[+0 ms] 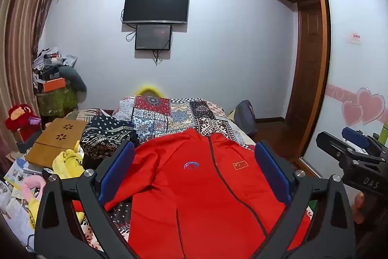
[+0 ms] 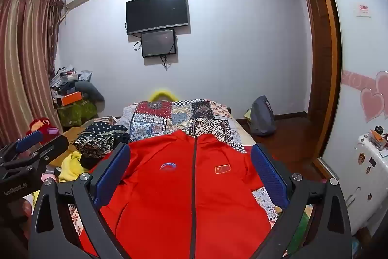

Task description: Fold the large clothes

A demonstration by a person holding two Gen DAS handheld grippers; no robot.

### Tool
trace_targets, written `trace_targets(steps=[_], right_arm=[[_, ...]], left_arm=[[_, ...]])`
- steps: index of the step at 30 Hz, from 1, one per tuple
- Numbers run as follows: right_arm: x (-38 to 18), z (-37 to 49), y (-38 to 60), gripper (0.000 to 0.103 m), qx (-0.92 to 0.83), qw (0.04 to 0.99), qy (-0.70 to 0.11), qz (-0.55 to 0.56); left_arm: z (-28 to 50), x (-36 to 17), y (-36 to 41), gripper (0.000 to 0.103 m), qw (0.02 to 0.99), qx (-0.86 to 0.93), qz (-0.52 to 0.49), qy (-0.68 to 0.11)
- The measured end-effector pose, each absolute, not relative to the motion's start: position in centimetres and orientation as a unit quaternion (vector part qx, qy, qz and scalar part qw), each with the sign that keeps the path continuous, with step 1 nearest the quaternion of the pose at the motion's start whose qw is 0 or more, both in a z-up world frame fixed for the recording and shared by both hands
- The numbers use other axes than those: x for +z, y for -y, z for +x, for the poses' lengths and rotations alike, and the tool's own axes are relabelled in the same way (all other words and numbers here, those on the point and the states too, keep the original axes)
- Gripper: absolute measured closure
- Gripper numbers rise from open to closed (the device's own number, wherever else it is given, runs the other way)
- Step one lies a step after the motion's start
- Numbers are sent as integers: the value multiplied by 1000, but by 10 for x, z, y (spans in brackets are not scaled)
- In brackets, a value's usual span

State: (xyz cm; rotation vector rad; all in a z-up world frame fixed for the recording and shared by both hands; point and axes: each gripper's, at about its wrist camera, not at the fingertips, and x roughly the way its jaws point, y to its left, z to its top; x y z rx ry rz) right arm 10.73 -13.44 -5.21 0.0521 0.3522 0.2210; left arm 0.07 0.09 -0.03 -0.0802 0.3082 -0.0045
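A large red zip-up jacket [image 1: 201, 188] [image 2: 184, 186] lies spread front-up on the patterned bedspread [image 1: 169, 115] [image 2: 179, 118], collar toward the far wall, a dark zipper down its middle and a small flag patch on the chest. My left gripper [image 1: 194, 169] hovers above the jacket, open wide, blue pads apart with nothing between them. My right gripper [image 2: 191, 171] hangs over the jacket too, open and empty. Each gripper shows at the edge of the other's view: the right gripper [image 1: 351, 152] and the left gripper [image 2: 31, 149].
Left of the jacket lie a dark patterned bundle [image 1: 106, 137], yellow cloth [image 1: 69, 162] and a wooden lap table [image 1: 55, 140]. A cluttered pile [image 1: 53, 79] and curtains stand at far left. A bag [image 2: 262, 115] sits on the floor right of the bed, by the sliding wardrobe door [image 1: 354, 52].
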Motion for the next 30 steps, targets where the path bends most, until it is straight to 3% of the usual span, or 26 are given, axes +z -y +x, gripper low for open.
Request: trace_targets(steps=[30], right_arm=[[-56,111,132,4,113,977,-181,29]], left_arm=[[3,-3,-6,3,988,11,-42,-151]])
